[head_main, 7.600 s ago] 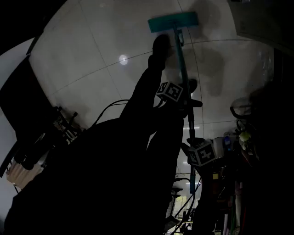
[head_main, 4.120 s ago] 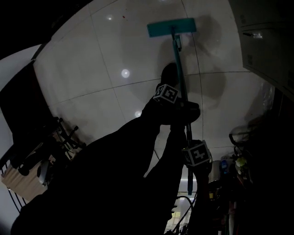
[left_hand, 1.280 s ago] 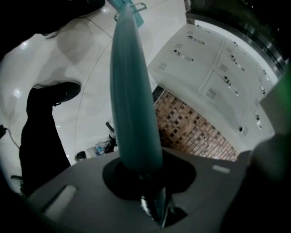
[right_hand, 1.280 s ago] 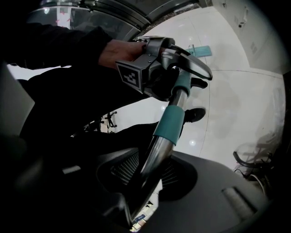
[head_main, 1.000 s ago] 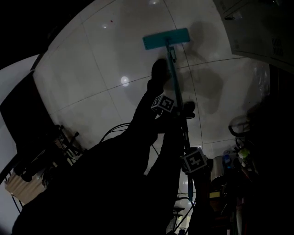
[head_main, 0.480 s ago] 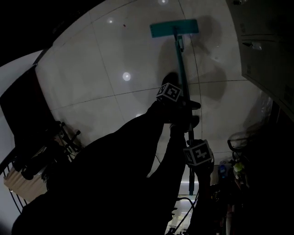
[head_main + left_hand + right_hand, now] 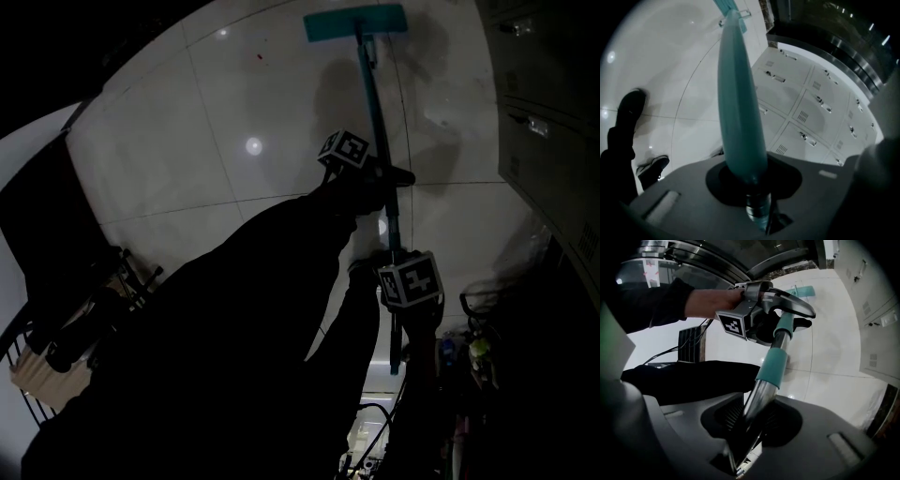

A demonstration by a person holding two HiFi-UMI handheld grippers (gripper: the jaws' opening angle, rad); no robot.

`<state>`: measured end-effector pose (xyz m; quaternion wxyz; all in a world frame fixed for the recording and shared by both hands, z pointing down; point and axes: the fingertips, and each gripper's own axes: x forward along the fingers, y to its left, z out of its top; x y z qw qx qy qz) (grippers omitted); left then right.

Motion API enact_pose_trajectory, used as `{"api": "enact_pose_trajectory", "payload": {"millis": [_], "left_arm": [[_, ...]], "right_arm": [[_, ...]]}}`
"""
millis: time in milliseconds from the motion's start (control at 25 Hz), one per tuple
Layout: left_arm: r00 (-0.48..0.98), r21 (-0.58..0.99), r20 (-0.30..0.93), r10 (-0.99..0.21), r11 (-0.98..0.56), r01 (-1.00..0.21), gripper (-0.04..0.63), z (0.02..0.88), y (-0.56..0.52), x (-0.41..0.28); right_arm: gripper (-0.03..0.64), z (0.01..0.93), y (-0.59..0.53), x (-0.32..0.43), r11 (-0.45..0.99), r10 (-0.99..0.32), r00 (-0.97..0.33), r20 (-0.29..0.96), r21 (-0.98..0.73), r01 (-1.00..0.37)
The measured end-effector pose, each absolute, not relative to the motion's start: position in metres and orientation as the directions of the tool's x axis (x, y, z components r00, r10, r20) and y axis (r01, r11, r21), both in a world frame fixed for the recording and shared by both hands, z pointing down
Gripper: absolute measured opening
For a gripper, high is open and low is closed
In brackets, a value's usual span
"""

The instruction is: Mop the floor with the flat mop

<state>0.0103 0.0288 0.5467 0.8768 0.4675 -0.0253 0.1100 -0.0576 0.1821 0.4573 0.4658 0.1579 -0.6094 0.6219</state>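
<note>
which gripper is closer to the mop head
Left. The left gripper clamps the pole partway along it, nearer the mop head. The right gripper clamps the pole farther back, near its top end, close to the person.

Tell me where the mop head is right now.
Head view, top centre: the teal mop head lies flat on the white tiled floor at the far end of the handle, left of the grey lockers.
</note>
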Motion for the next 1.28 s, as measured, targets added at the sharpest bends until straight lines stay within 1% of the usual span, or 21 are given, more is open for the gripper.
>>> {"api": "enact_pose_trajectory", "payload": {"millis": [320,520,600,880,1280], "left_arm": [[0.98,0.836,0.164,0.111,0.511,-0.198,0.084,0.555,-0.039,0.002],[0.984,0.85,0.174,0.049,0.496,-0.175,0.084,0.554,-0.054,-0.001],[0.984,0.855,0.173,0.045,0.488,-0.173,0.084,0.549,-0.047,0.0],[0.982,0.864,0.165,0.093,0.466,-0.19,0.084,0.521,0.038,0.019],[0.974,0.838,0.168,0.151,0.498,-0.221,0.086,0.497,0.218,0.054]], "right_arm": [[0.109,0.469,0.119,-0.065,0.187,0.369,-0.519,0.771,-0.609,-0.771],[0.112,0.47,0.108,-0.068,0.191,0.355,-0.539,0.764,-0.624,-0.758],[0.112,0.465,0.118,-0.066,0.198,0.354,-0.535,0.767,-0.621,-0.758],[0.112,0.441,0.205,-0.047,0.213,0.344,-0.536,0.771,-0.62,-0.755],[0.114,0.412,0.378,-0.007,0.232,0.384,-0.513,0.767,-0.618,-0.751]]}}
